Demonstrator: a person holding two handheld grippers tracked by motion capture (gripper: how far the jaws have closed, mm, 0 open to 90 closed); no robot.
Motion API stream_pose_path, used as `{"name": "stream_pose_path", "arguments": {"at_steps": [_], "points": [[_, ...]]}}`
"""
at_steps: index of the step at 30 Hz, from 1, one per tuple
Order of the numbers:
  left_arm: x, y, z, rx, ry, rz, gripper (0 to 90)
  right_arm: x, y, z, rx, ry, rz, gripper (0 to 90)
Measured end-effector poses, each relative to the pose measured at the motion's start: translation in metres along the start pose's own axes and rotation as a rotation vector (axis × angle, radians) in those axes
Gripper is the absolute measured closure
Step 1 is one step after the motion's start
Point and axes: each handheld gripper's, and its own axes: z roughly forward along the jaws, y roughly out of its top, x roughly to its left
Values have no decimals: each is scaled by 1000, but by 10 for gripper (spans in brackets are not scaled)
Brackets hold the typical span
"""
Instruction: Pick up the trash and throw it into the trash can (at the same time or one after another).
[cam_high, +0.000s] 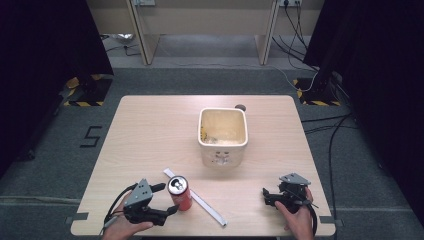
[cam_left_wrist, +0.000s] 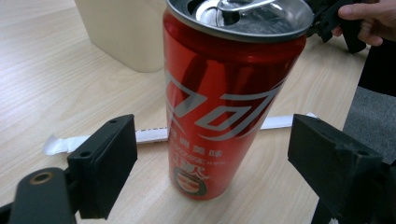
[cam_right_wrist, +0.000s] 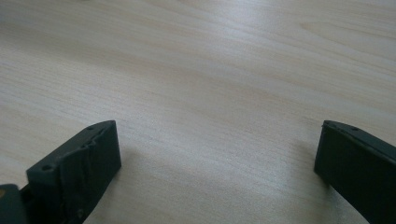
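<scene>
A red drinks can (cam_high: 179, 193) stands upright near the front edge of the wooden table (cam_high: 150, 130), at about 7 o'clock from the cream bin (cam_high: 223, 134) that sits mid-table. The left gripper view brings the can (cam_left_wrist: 219, 112) up close: its lid is already opened, the pull tab raised over the mouth, and white lettering runs down the red side. The high view gives the lid as a small silver disc.

The left gripper (cam_high: 167, 198) brackets the can, jaws spread wide, one on either side with a visible gap to each; it grips nothing. In its own view the left gripper (cam_left_wrist: 212, 163) shows table between each pad and the can wall.

A flat white strip (cam_high: 195, 196) lies on the table just behind the can, running from 10 o'clock to 4 o'clock in the high view; the left gripper view shows the strip (cam_left_wrist: 149, 135) passing behind the can's base.

The right gripper (cam_high: 269, 196) rests well apart at the table's right front, at about 3 o'clock from the can, held in a hand (cam_high: 299, 217). In the right gripper view the right gripper (cam_right_wrist: 217, 154) has its jaws spread wide over bare wood, holding nothing.
</scene>
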Motion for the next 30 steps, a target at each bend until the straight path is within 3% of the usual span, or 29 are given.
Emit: {"name": "stream_pose_path", "arguments": {"at_steps": [22, 29, 30], "points": [[-3, 7, 23, 0, -23, 7, 183, 0, 0, 0, 0, 0, 1, 5], [-1, 7, 29, 1, -30, 12, 259, 0, 0, 0, 0, 1, -3, 5], [-1, 7, 29, 0, -32, 15, 313, 0, 0, 0, 0, 2, -2, 5]]}}
